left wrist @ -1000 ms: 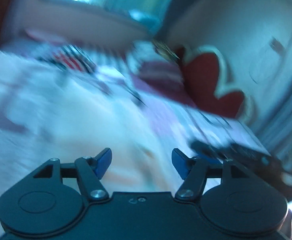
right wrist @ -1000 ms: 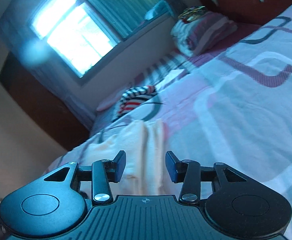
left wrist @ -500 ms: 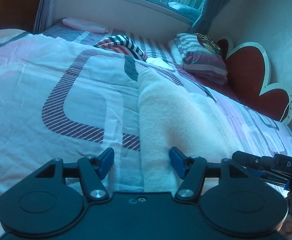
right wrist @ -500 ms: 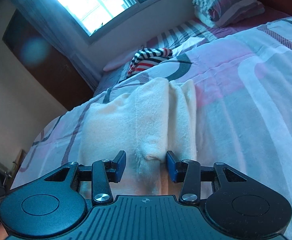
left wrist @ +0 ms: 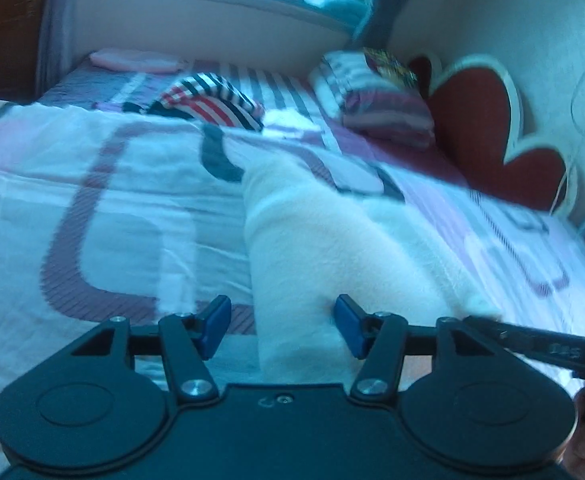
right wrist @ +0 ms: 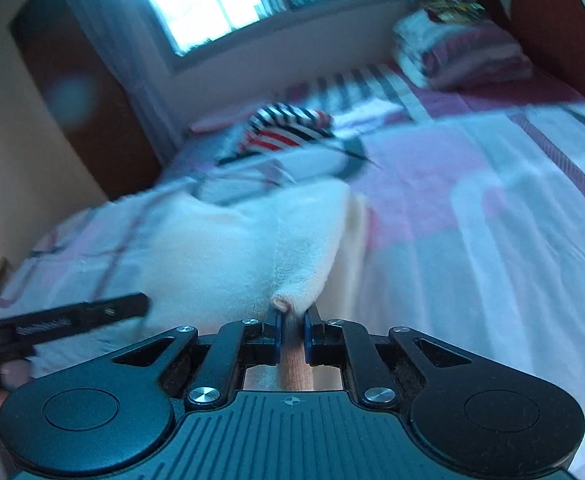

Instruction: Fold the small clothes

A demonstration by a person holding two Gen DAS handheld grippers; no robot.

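**Two corners, one long cloth: the right one is caught, the left one is not yet**

Two grippers stand at the near end of the cream garment (left wrist: 332, 248), which lies on the patterned bedspread (left wrist: 104, 216). Its long axis runs away from you, from 6 o'clock toward 12 o'clock in both wrist views, and the far end stops before the striped cloth (left wrist: 212, 104).

Your right gripper (right wrist: 292, 336) is closing, and its pads already pinch a small rolled fold of the garment's near edge (right wrist: 288, 304); the cloth passes between the jaws. So this hand is the nearer one and has its grip.

Your left gripper (left wrist: 282, 328) is about half open and also closing. The garment's left near corner sits between the fingers, closer to the right finger (left wrist: 350, 326) at 3 o'clock, while the left finger (left wrist: 212, 326) stands over the bedspread, apart from the cloth. Whether the right pad touches the fabric, I cannot tell, because the view is blurred.

In my judgement, the fold goes toward 12 o'clock, along the long axis, so you need the left corner held first. Shifting the left gripper a little toward 3 o'clock would center the corner.
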